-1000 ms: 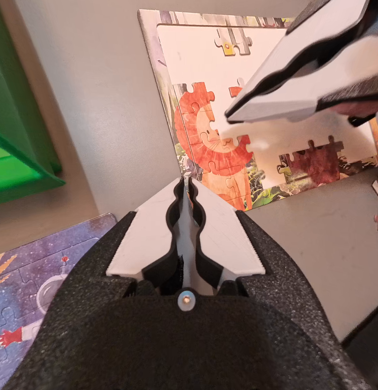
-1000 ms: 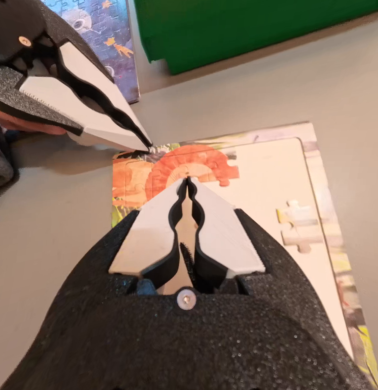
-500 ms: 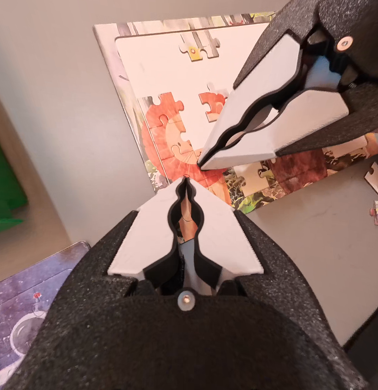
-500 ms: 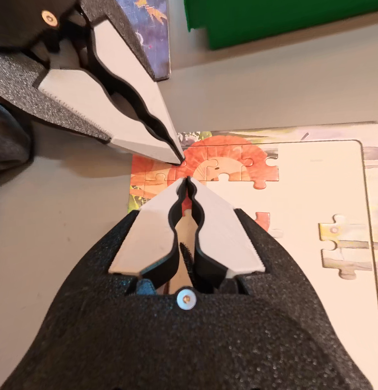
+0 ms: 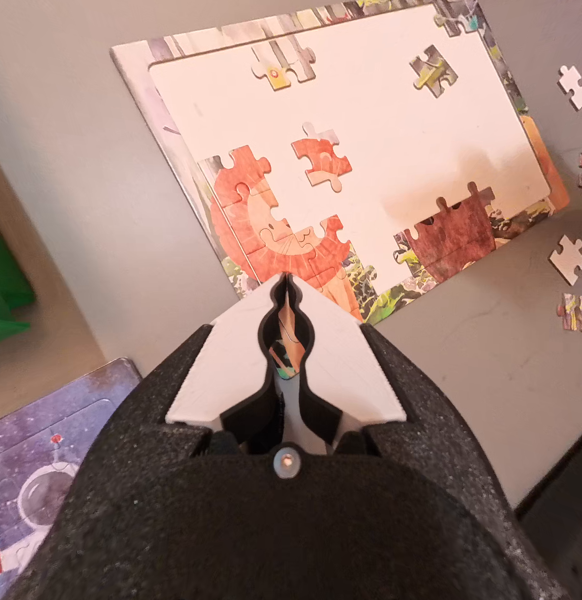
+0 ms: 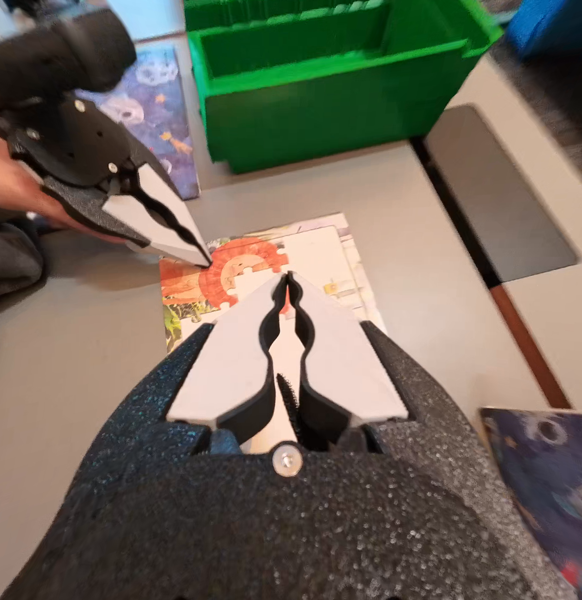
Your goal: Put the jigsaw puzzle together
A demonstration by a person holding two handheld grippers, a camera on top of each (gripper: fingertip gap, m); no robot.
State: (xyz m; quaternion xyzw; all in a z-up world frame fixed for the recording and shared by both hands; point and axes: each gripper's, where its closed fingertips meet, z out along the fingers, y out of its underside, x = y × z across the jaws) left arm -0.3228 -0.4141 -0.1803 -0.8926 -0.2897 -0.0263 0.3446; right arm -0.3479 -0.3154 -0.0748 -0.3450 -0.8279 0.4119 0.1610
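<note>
Your left hand-held gripper (image 5: 286, 276): jaws together, tip on lion puzzle (image 5: 283, 240) | your right hand-held gripper (image 6: 288, 276): jaws together, empty, above puzzle tray (image 5: 380, 107)

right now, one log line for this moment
left tool: shut, tip on lion puzzle | right tool: shut, empty, above tray | loose mane piece unplaced

The puzzle tray (image 5: 364, 107) lies flat, mostly bare. A half-built orange lion (image 5: 267, 240) fills its 7 o'clock corner; one loose orange piece (image 5: 322, 159) sits at the lion's 1 o'clock.
</note>
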